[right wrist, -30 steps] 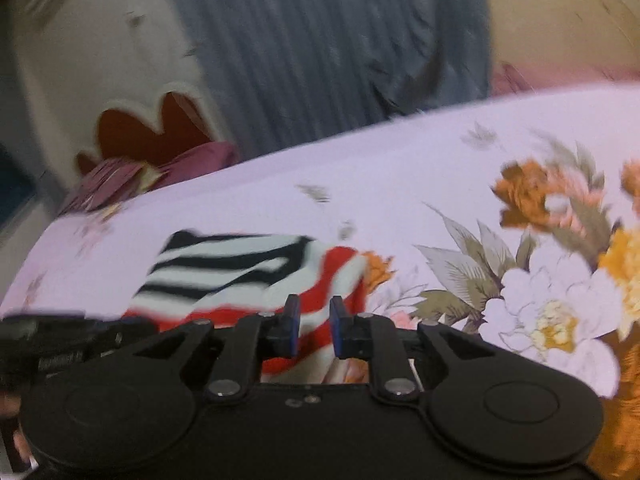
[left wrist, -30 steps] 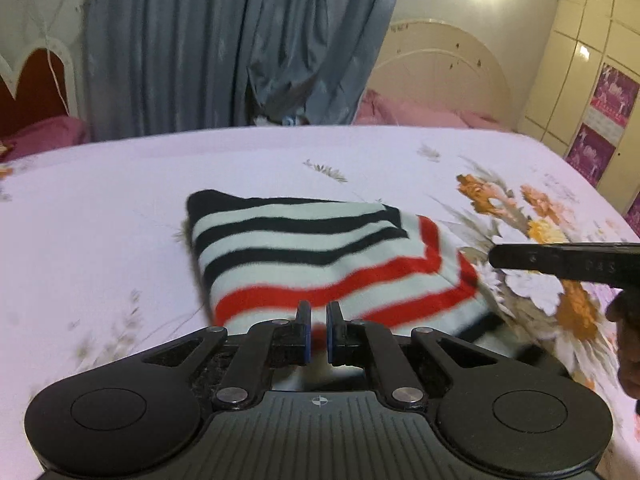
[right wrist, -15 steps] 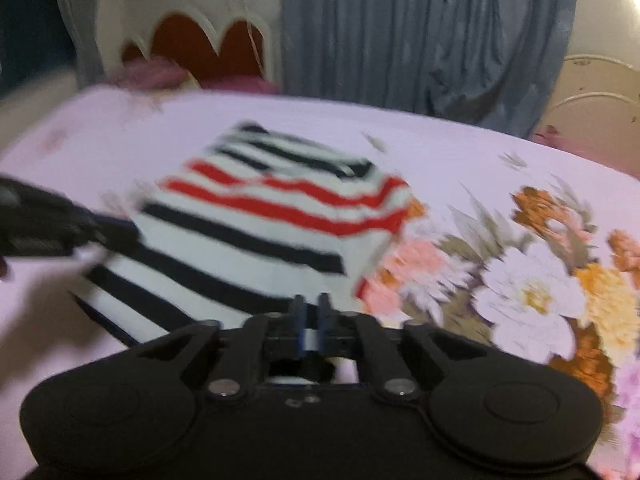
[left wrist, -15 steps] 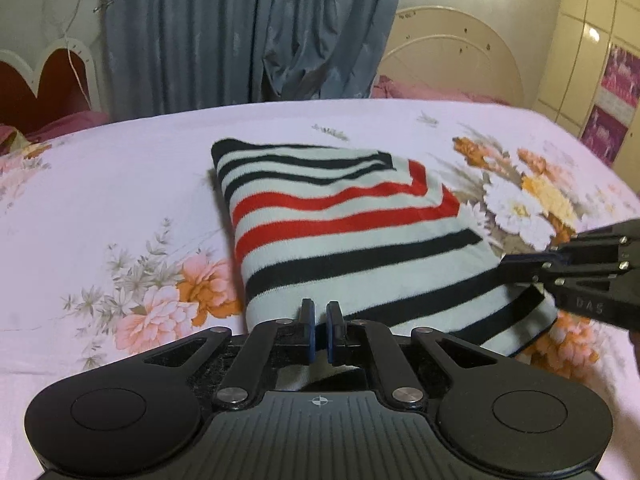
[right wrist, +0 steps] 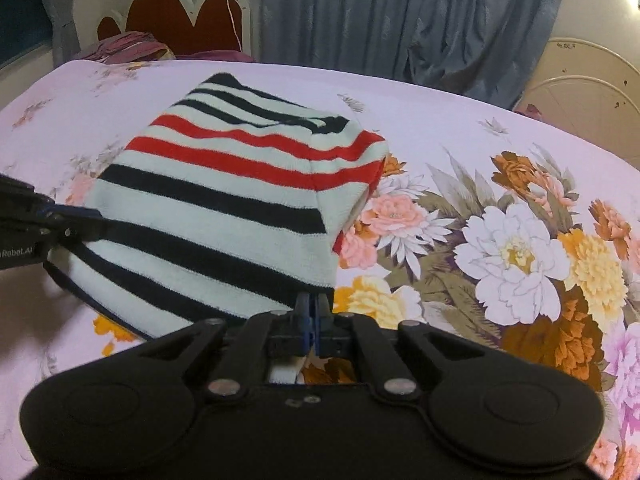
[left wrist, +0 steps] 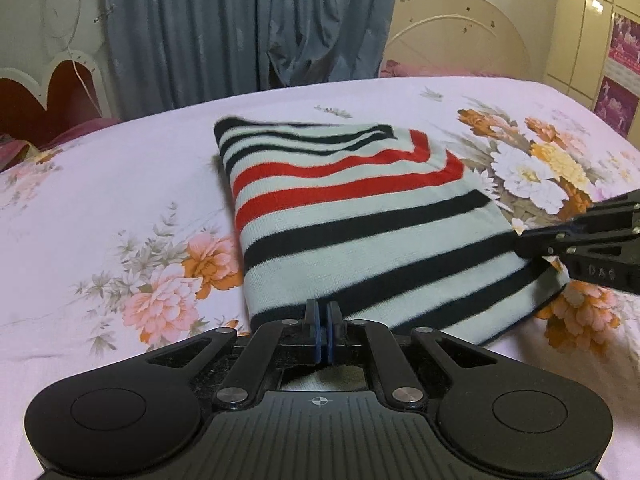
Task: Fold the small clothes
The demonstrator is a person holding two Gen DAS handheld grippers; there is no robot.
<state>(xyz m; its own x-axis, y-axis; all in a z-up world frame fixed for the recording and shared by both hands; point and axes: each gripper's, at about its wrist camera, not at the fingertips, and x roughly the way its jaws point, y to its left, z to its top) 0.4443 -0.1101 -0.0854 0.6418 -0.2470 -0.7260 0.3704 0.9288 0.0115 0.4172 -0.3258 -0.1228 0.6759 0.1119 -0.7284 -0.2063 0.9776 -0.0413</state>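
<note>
A small knit garment [left wrist: 360, 216] with white, black and red stripes lies folded on the floral bedsheet [left wrist: 120, 168]. My left gripper [left wrist: 323, 312] is shut on its near edge, close to the near left corner, and white fabric shows behind the pads. My right gripper [right wrist: 311, 300] pinches the near right corner of the garment [right wrist: 224, 196]; its jaws are just opening, with the fabric edge still between the pads. Each gripper shows in the other's view: the right gripper [left wrist: 524, 242] at the garment's right edge, the left gripper [right wrist: 90, 216] at its left edge.
The bed runs wide around the garment, with bare sheet [right wrist: 500, 240] to its right. A grey curtain [left wrist: 240, 24] hangs behind the bed. A cream headboard [left wrist: 460, 36] stands at the back right and a red scalloped one [left wrist: 48, 96] at the back left. Wardrobe doors [left wrist: 600, 40] stand at the far right.
Both grippers drew back toward the near side, and the garment now lies stretched out longer and flatter. The right wrist view swung left to face the garment.
</note>
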